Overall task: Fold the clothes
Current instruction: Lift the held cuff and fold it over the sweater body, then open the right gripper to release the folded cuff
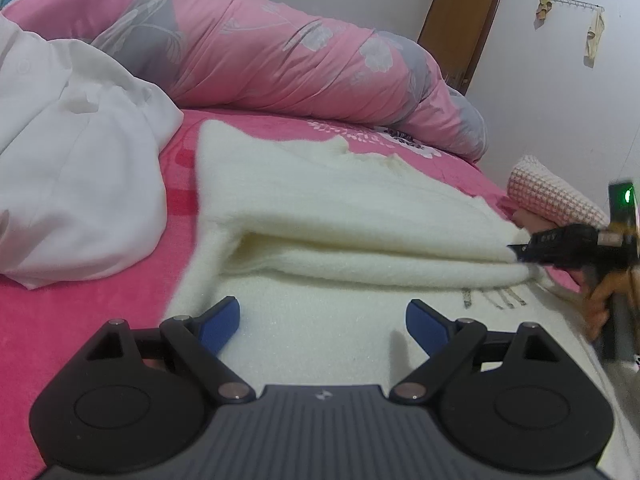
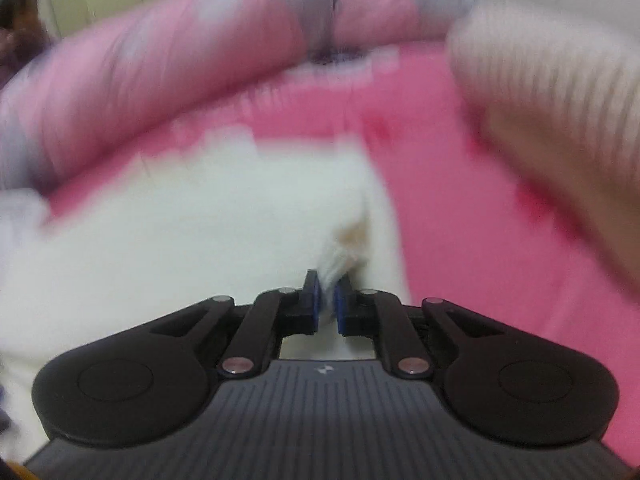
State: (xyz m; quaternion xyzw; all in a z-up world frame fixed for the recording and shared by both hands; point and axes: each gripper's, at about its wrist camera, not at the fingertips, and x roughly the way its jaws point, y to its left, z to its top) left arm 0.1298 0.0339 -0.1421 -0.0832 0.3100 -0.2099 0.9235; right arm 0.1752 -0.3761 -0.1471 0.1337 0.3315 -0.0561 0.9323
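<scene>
A cream fuzzy sweater [image 1: 344, 216] lies partly folded on the pink bed sheet [image 1: 80, 320]. My left gripper [image 1: 322, 322] hovers just above its near part, blue pads wide apart with nothing between them. In the left wrist view my right gripper [image 1: 520, 254] comes in from the right, held by a hand, its tip at the sweater's folded right edge. The right wrist view is blurred; there my right gripper [image 2: 327, 298] is shut, with a tuft of the cream sweater [image 2: 200, 240] pinched between its blue pads.
A crumpled white garment [image 1: 68, 160] lies left of the sweater. A rolled pink and grey flowered quilt [image 1: 280, 60] runs along the back of the bed. A pink checked knit item [image 1: 552, 192] sits at the right edge, near a brown door [image 1: 464, 20]. A person [image 2: 16, 24] is at the far left.
</scene>
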